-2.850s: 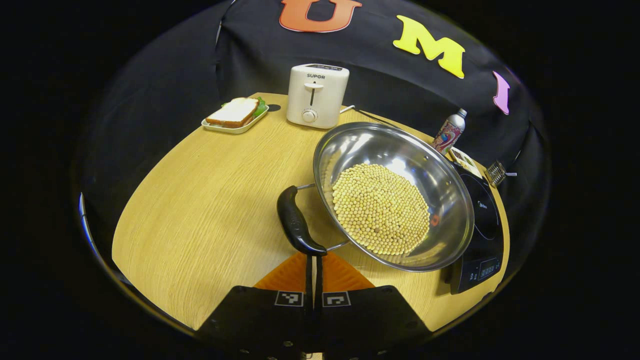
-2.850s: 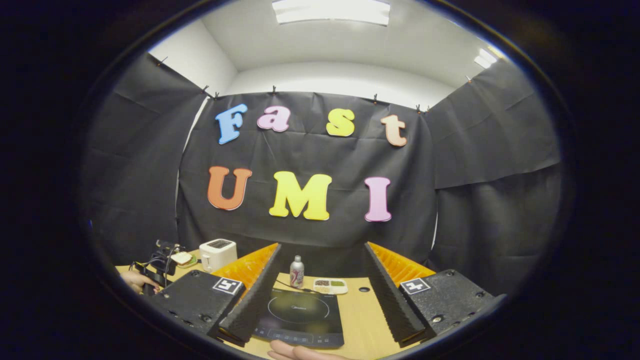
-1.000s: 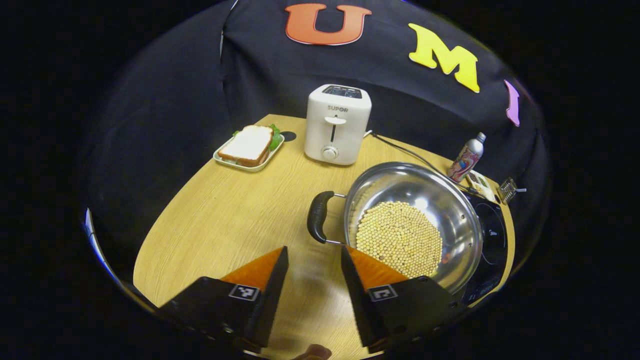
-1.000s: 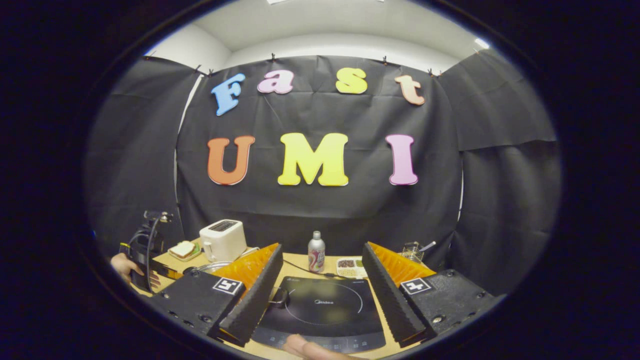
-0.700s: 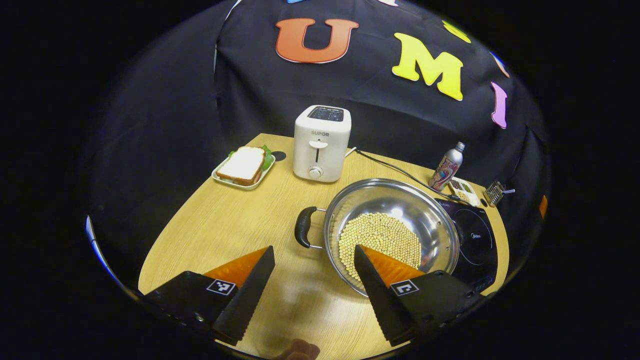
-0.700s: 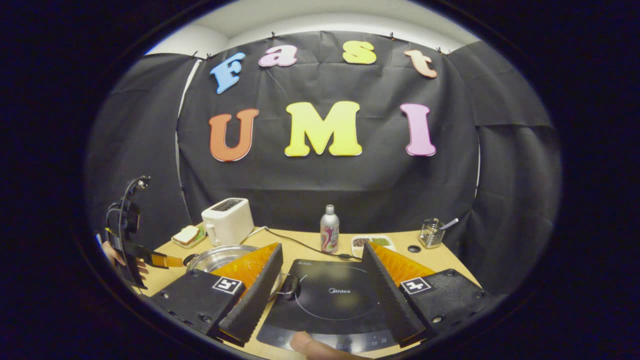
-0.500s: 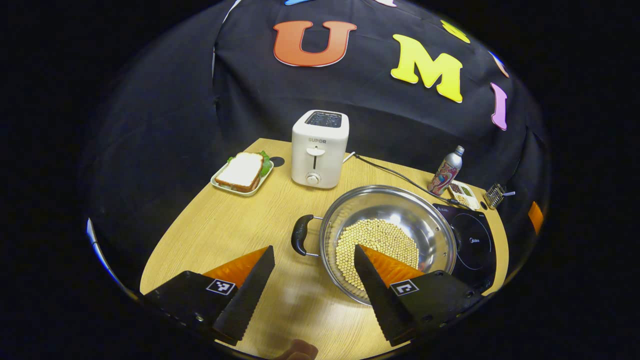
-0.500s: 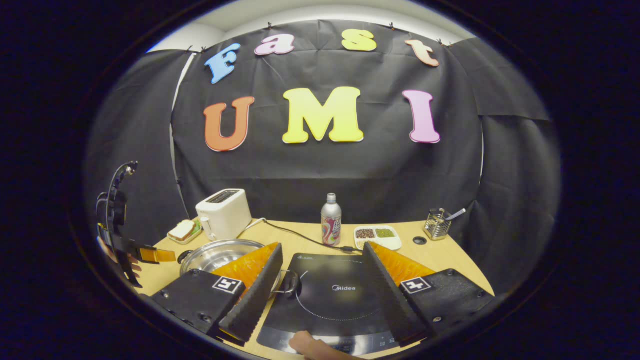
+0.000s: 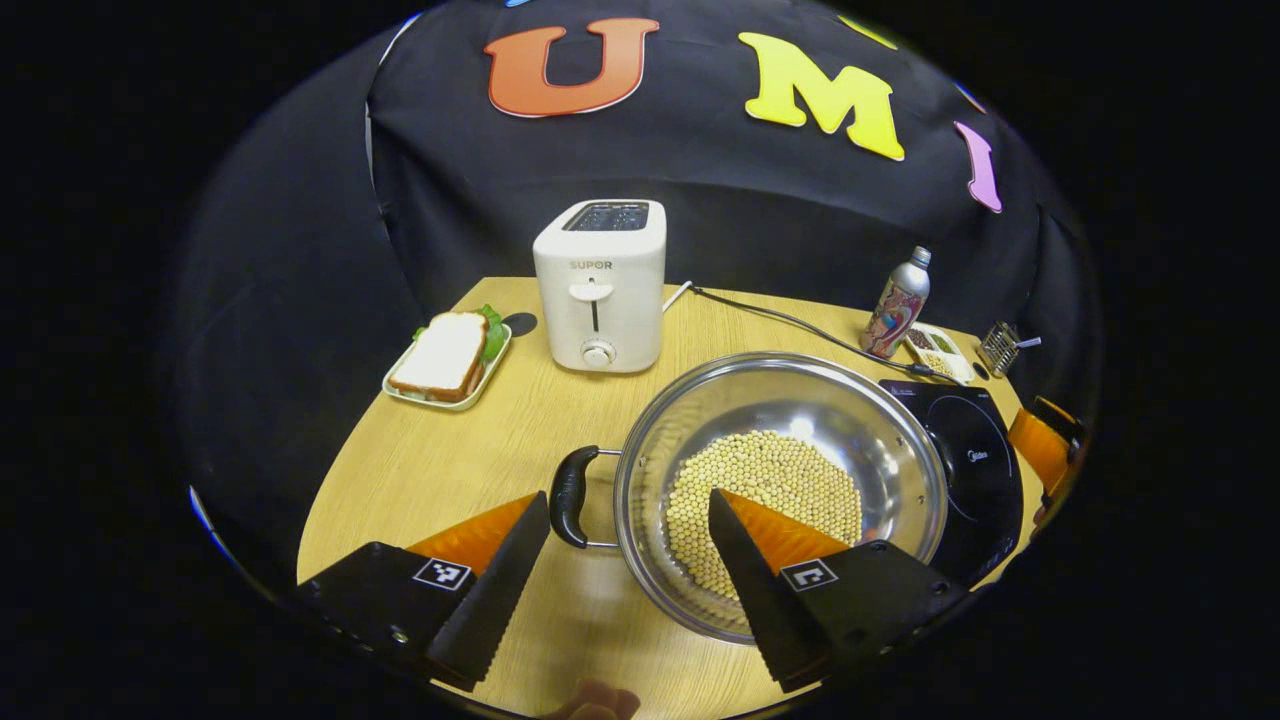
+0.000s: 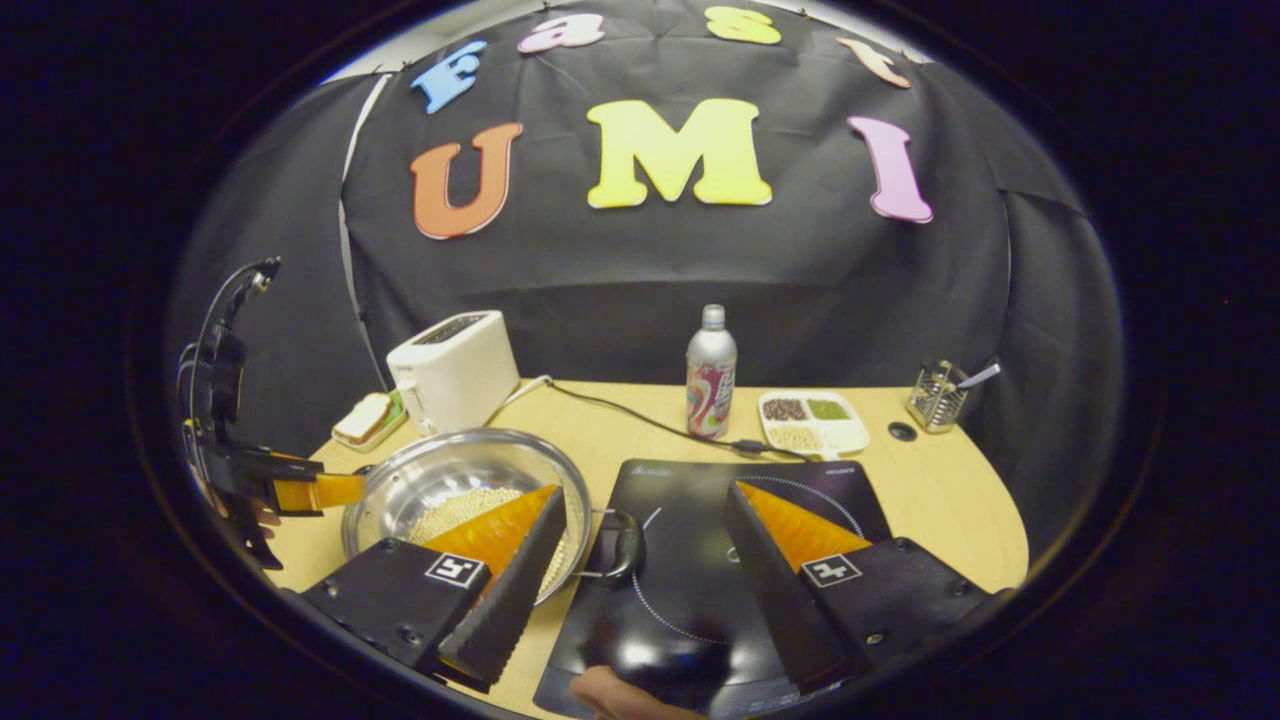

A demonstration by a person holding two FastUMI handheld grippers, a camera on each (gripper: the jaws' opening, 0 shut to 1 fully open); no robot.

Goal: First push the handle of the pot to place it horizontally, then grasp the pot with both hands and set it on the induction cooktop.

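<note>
Hovering with its fingers spread apart and empty, the left gripper [image 9: 628, 530] has let go of the black pot handle [image 9: 566, 496] it was pinching shut a few seconds ago, and now sits back from it. That handle lies flat, pointing sideways off the steel pot [image 9: 780, 490], so the push step looks done and the two-handed grasp comes next. The right gripper [image 10: 640, 530] is likewise spread wide and holds nothing; it has tipped down toward the table, and the pot's other handle [image 10: 618, 543] now lies between its fingers, just over the near-left edge of the induction cooktop [image 10: 700, 560].

The pot, full of soybeans [image 9: 765, 500], rests on the wooden table [image 9: 470, 440] touching the cooktop's side. Bare wood lies left of it. Farther back stand the toaster [image 9: 600, 285], its cord [image 9: 790, 320] trailing behind the pot, a sandwich tray [image 9: 445, 358] and a bottle [image 10: 711, 372]; all are apart from the short path onto the cooktop.
</note>
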